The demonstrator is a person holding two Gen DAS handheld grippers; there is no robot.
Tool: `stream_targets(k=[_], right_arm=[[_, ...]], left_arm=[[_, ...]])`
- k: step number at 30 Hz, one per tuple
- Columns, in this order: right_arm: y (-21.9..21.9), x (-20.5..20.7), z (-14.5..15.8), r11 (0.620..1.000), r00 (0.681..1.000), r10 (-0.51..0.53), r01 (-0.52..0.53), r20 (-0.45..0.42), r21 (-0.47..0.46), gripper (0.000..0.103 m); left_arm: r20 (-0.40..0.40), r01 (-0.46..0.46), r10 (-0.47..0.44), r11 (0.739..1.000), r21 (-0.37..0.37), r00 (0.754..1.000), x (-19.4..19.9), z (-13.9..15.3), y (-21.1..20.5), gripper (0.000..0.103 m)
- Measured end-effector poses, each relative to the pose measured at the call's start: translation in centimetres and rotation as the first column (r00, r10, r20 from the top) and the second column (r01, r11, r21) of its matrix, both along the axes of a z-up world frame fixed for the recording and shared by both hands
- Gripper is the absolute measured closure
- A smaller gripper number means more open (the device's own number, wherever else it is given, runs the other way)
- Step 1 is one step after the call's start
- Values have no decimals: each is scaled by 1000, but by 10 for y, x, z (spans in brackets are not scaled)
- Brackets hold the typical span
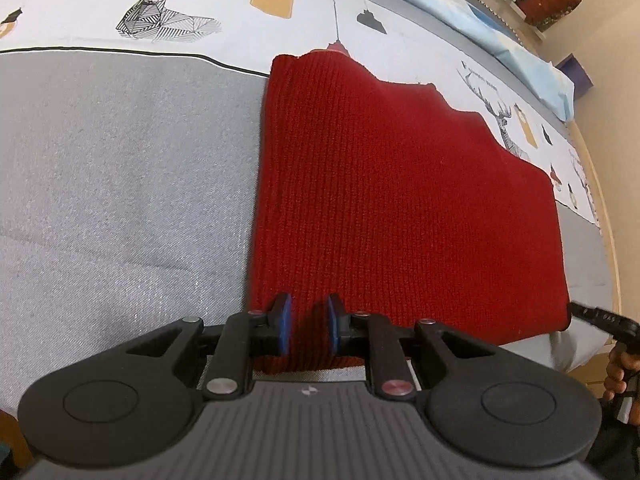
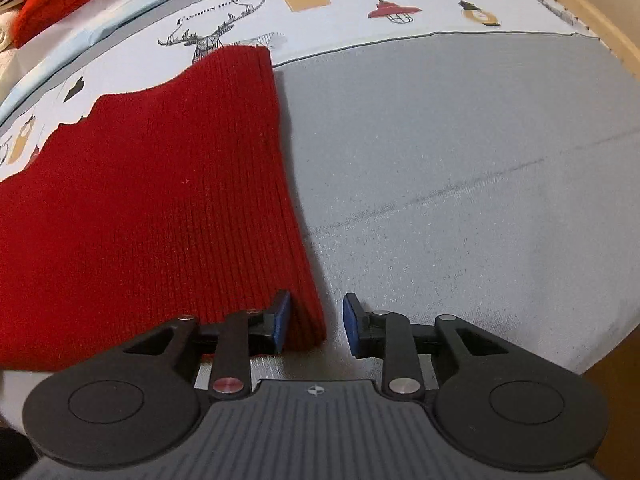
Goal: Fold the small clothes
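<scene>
Lay flat on the grey bedspread, folded, far edge over the deer-print band: red knit garment. Pinched its near left edge between narrowly parted blue pads: left gripper. Stood parted around the near right corner, right-hand pad clear of the knit: right gripper.

left gripper pinching red knit, grey bedspread
</scene>
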State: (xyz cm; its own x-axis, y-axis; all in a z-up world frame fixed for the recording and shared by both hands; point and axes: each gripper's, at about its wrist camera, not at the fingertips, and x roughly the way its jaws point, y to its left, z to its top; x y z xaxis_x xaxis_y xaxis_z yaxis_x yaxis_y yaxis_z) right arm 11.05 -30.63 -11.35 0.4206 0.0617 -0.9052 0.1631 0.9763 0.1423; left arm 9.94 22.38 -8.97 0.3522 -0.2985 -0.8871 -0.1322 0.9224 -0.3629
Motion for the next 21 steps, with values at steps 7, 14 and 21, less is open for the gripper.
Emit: stream_targets(k=[7, 14, 21], right_arm=[[9, -6, 10, 997, 997, 6, -1, 71, -78, 73], [19, -19, 28, 999, 977, -26, 31, 210, -19, 70], [27, -15, 15, 980, 977, -148, 166, 151, -114, 68]], left_arm=[[47, -47, 48, 999, -17, 998, -3, 11, 10, 84], [128, -129, 139, 988, -82, 982, -17, 34, 39, 82], [145, -170, 179, 983, -73, 973, -30, 40, 68, 81]])
